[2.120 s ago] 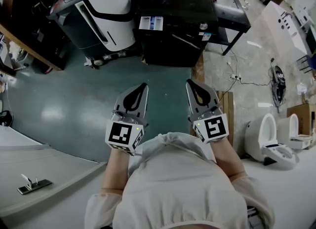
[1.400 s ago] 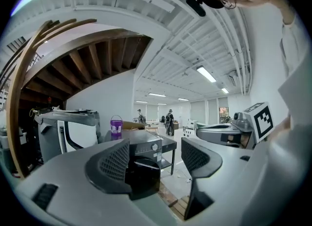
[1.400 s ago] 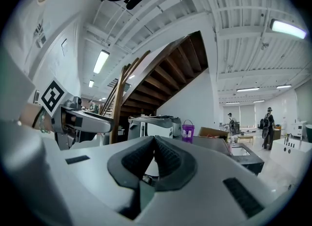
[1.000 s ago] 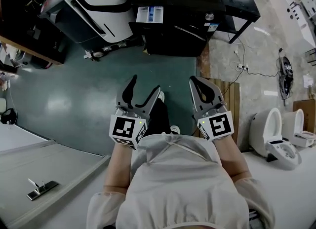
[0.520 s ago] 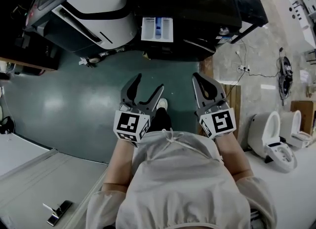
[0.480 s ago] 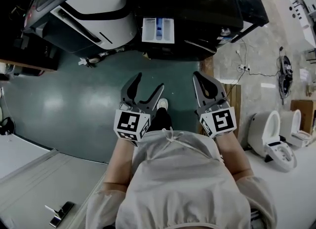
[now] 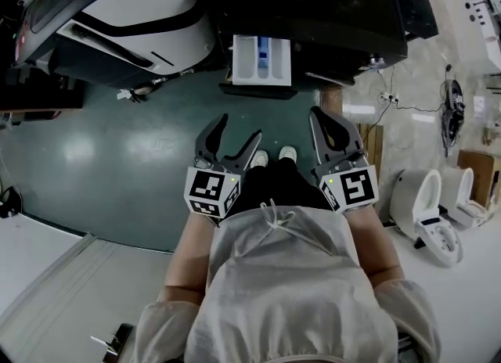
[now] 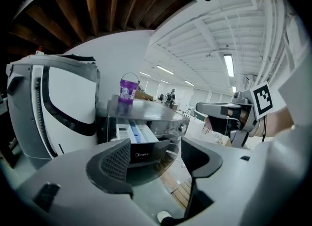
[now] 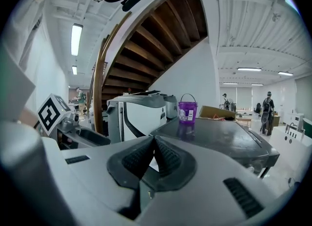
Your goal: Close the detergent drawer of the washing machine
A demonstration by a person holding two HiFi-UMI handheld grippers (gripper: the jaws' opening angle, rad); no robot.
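The detergent drawer [image 7: 261,60] stands pulled out from the front of the dark washing machine [image 7: 313,9], its white compartments and a blue insert showing; it also shows in the left gripper view as the drawer [image 8: 139,140] with a dark front panel. My left gripper [image 7: 235,133] is open, held short of the drawer and a little left of it. My right gripper [image 7: 326,118] is shut with nothing in it, just right of the drawer. In the left gripper view the left gripper [image 8: 153,159] frames the drawer front between its jaws. The right gripper [image 9: 153,158] points at the machine's top.
A white and black appliance [image 7: 117,17] stands left of the washing machine. A purple bucket [image 9: 187,109] sits on the machine's top. The person's shoes [image 7: 270,156] rest on the green floor [image 7: 102,150]. Toilets [image 7: 438,213] and a cable [image 7: 454,111] lie to the right.
The person has stepped closer to the washing machine, so the drawer now lies just ahead of both grippers. The left gripper went from shut to open; the right stayed shut.
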